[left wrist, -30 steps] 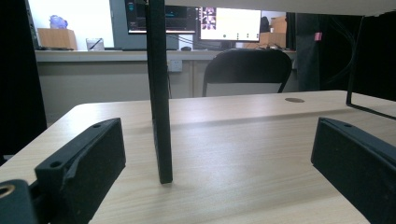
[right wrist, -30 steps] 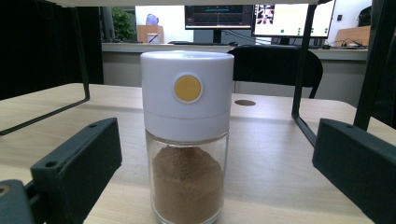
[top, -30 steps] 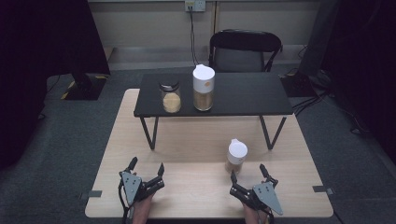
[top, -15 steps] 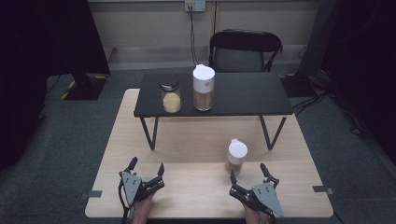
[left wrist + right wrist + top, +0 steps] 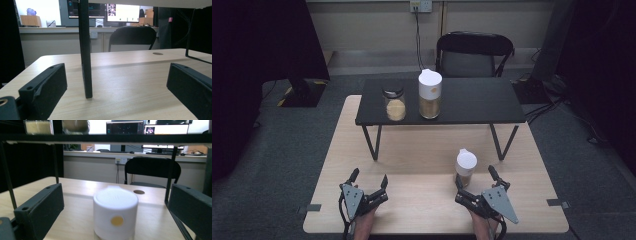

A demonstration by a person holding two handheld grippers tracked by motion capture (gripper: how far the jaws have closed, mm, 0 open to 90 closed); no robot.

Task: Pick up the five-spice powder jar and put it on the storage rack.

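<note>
While jaws gape, jar (image 5: 115, 213) fronts right gripper (image 5: 476, 186).

tongs (image 5: 117, 87) spread, shelf leg (image 5: 85, 50) between

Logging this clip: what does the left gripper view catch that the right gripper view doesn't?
Left gripper view alone: a black shelf leg standing on the wooden table between the open jaws of the left hand-held gripper. Right gripper view alone: a white-lidded container between the open jaws of the right hand-held gripper, and jars overhead. Shared: wooden table, black chair, monitors behind.
</note>
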